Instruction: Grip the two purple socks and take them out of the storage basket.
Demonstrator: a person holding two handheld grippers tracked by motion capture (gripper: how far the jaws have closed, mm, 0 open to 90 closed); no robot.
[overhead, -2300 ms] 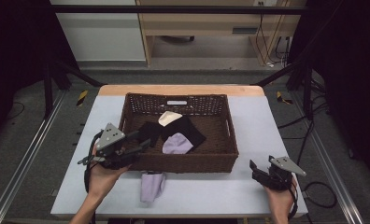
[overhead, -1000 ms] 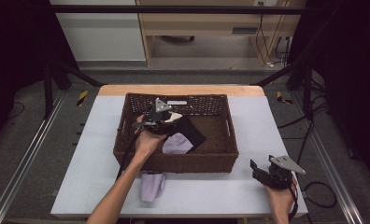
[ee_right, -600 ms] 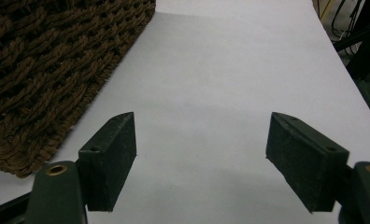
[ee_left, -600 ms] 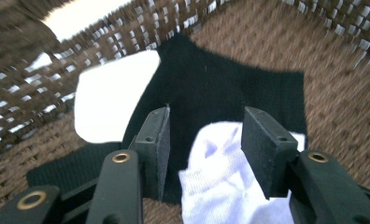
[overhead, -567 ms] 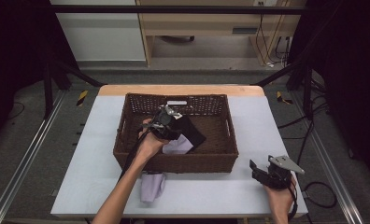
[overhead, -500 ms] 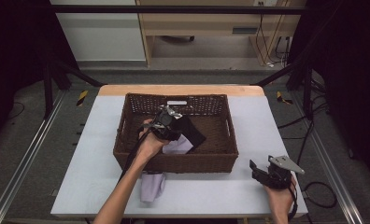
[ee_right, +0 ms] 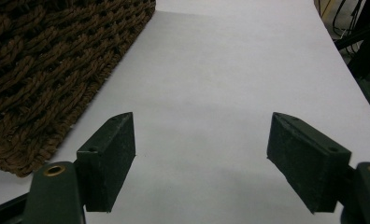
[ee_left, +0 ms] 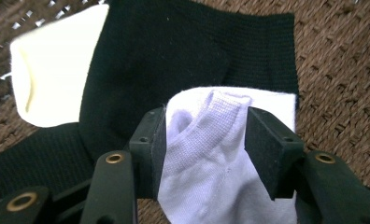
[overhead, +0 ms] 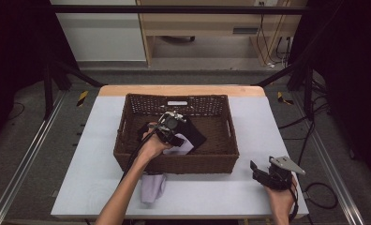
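A: What did the high view give?

B: The left gripper (overhead: pixel 170 125) was down inside the wicker basket (overhead: pixel 127 140), over a lavender sock (overhead: pixel 183 144) that lay on a black sock (overhead: pixel 195 133). A second lavender sock (overhead: pixel 153 186) lay on the table (overhead: pixel 94 140) just in front of the basket. The right gripper (overhead: pixel 263 173) sat at the table's near right corner, well apart from the basket.

A: And the left gripper view?

B: Its jaws had just been opening and stood fairly wide, one on each side of the lavender sock's (ee_left: pixel 211 154) bunched cuff. Whether the pads pressed on it I couldn't tell. The black sock (ee_left: pixel 174 60) lay beneath, a cream sock (ee_left: pixel 47 74) beside it.

A: The right gripper view?

B: Jaws wide apart, nothing between them, bare table (ee_right: pixel 220 93) below and the basket's corner (ee_right: pixel 47 70) alongside.
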